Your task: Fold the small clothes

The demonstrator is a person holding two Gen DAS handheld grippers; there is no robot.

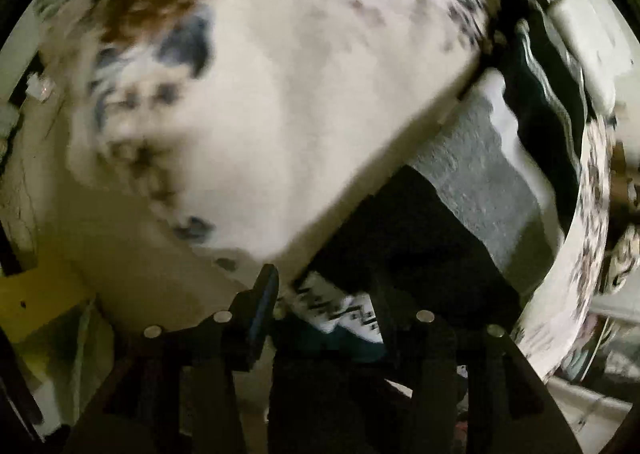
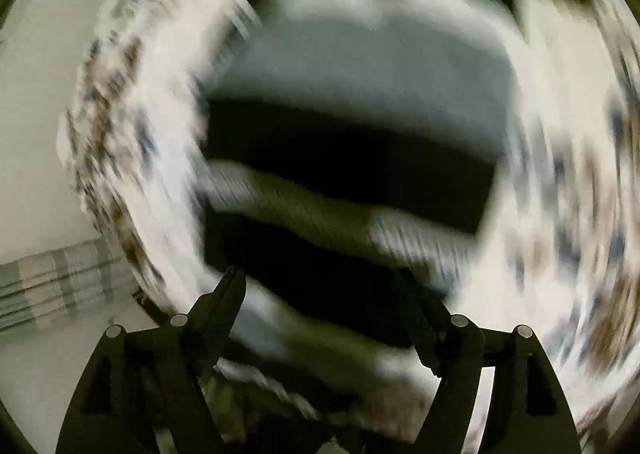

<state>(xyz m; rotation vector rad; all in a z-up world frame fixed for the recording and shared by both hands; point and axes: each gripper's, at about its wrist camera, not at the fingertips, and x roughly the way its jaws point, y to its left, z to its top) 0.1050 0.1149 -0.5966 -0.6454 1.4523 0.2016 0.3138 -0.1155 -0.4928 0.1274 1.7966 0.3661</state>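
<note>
**Releasing over a folded striped garment**

Looking down both wrists, I am logging near to far. Left gripper [image 1: 320, 294]: jaws parted, a patterned scrap of cloth [image 1: 344, 314] lying between them, no pad visibly pressing. Right gripper [image 2: 320, 294]: jaws standing wide, nothing clamped. Just ahead of both, the striped garment [image 1: 480, 189], black, grey and white bands, is resting on the floral bedding [image 1: 280, 93]; its long axis is running diagonally away from the left gripper, which I am judging nearer. Beyond, a plaid cloth [image 2: 52, 278]. Motion blur is smearing the right view; garment edges are cut off.
</note>
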